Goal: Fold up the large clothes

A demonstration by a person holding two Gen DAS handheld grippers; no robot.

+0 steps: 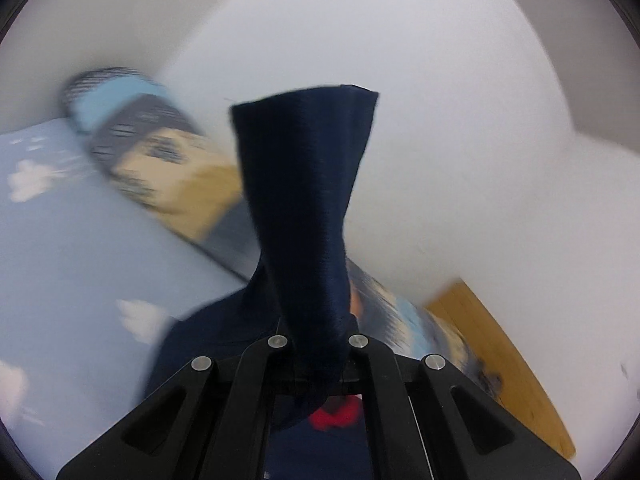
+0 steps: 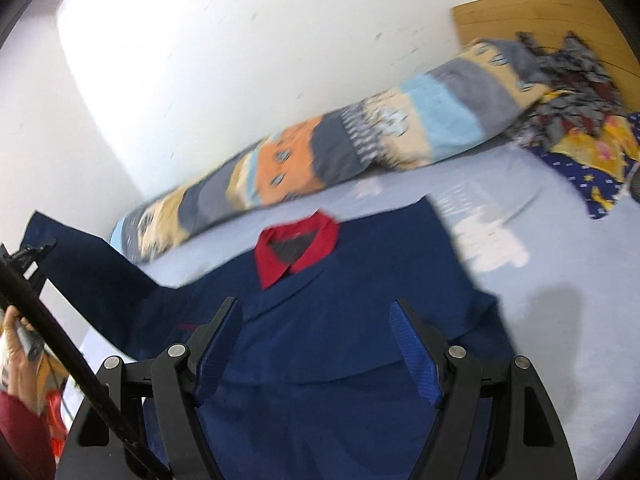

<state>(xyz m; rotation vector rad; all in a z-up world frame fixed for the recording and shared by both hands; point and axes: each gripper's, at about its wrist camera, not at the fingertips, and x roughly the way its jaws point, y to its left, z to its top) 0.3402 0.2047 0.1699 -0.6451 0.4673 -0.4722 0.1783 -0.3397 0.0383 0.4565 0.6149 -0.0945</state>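
A big dark blue sweater (image 2: pixel 360 320) lies flat on a bed with a pale blue sheet (image 2: pixel 540 280). The sheet has white shapes printed on it. A red collar (image 2: pixel 296 244) shows at the neck of the sweater, near the middle of the bed.

The left gripper (image 1: pixel 320 376) is squeezed tight on 1 sleeve (image 1: pixel 304 200) of the sweater. The sleeve stands up out of the closed jaws, and its cuff end flares wide at the top. A bit of the red collar peeks out under the gripper. From the other side, the same sleeve stretches up and away from the body of the sweater toward the left, off the bed. A person's hand (image 2: pixel 16 344) is down at the left edge, with a dark red cuff (image 2: pixel 20 432) on the arm.

The right gripper (image 2: pixel 320 356) hangs over the chest of the sweater. Its 2 blue fingers (image 2: pixel 416 356) stand wide apart, and nothing is between them.

A long striped pillow (image 2: pixel 340 148) in blue, grey, tan and orange lies along the white wall (image 2: pixel 240 60) behind the sweater. At the far right end sits a heap of other patterned cloth (image 2: pixel 576 92), next to a wooden headboard (image 2: pixel 520 16).

Both pictures are a bit blurry.
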